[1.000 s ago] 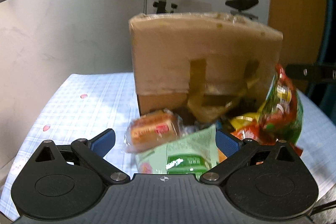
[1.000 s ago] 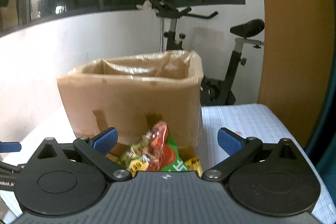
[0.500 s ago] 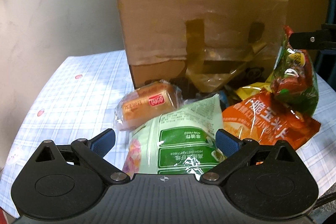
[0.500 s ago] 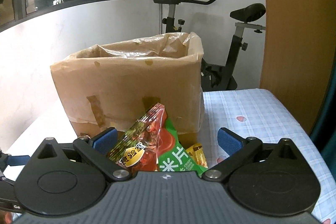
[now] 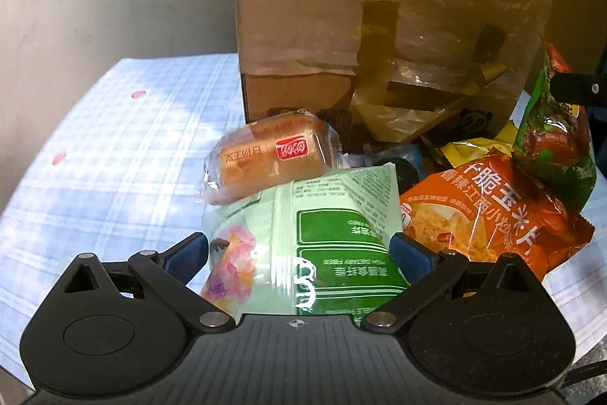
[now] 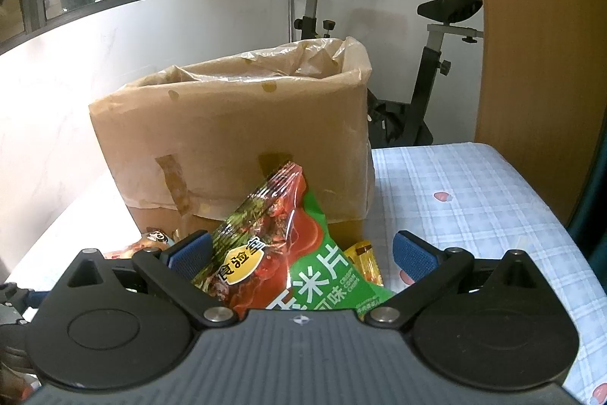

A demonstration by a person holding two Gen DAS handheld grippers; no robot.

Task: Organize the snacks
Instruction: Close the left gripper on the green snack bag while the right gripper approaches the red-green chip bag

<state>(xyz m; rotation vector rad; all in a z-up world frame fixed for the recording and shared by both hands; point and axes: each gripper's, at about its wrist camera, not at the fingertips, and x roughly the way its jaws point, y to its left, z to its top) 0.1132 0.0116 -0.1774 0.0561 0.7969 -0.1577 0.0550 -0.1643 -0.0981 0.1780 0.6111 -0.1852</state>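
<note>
Since the earlier frames, both units have advanced: the snack pile fills more of each view, and the pale green packet now lies between the left fingers.

Left hand-held gripper (image 5: pixel 299 247): jaws wide, one blue pad on each side of the pale green packet (image 5: pixel 326 234); pad contact cannot be confirmed. The spread suits a flat, broad packet taken across its width. The packet lies printed side up, with a clear window showing pink and yellow pieces.

Right hand-held gripper (image 6: pixel 301 249): jaws wide, holding nothing. The red-and-green chip bag (image 6: pixel 280 249) stands tilted between the fingers, its sealed top edge pointing up toward the box. It is glossy and crinkled, so it will probably deform under grip.

Just beyond the green packet, a wrapped cake (image 5: pixel 269 154) rests on the pile. An orange corn-snack bag (image 5: pixel 489 215) lies to its right.

Farther back, the cardboard box (image 6: pixel 235 135) stands upright on the checked counter (image 6: pixel 474 200), open at the top and lined with plastic film; it is the likely destination. An exercise bike (image 6: pixel 428 71) stands behind.
</note>
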